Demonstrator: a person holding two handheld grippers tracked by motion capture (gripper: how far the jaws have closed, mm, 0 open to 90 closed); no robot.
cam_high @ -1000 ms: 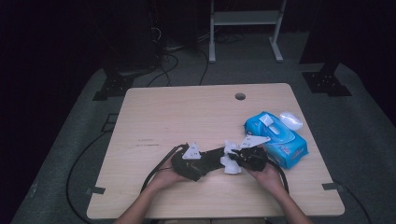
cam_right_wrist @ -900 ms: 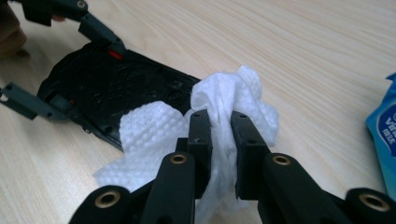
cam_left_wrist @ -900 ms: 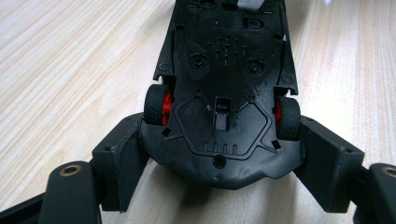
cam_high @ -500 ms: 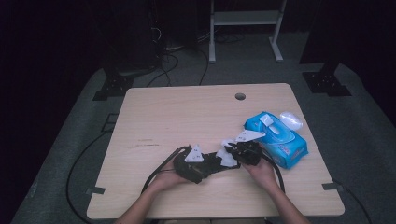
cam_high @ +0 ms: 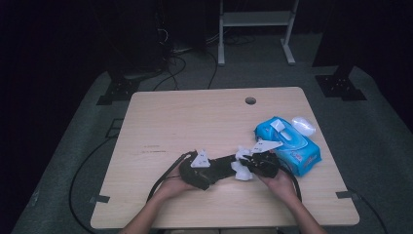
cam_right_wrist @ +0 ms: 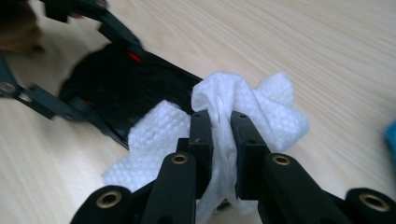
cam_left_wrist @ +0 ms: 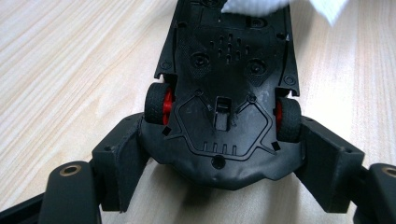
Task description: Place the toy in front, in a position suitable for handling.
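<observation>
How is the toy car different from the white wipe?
The toy car is black, hard and lies flipped over with its red-hubbed wheels showing; the white wipe is soft and crumpled. The left gripper holds the car across its wide body; the right gripper pinches the wipe thin. Both are held over the table.

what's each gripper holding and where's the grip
Left gripper clamps the toy car, underside up, by its sides at one end. Right gripper pinches a bunched white wipe at its middle.

The toy car [cam_left_wrist: 224, 93] is black with red wheel hubs; the wipe [cam_right_wrist: 243, 112] is white and dimpled; the pack [cam_high: 288, 145], right, is blue; the table [cam_high: 195, 122] is pale wood-grain.
</observation>
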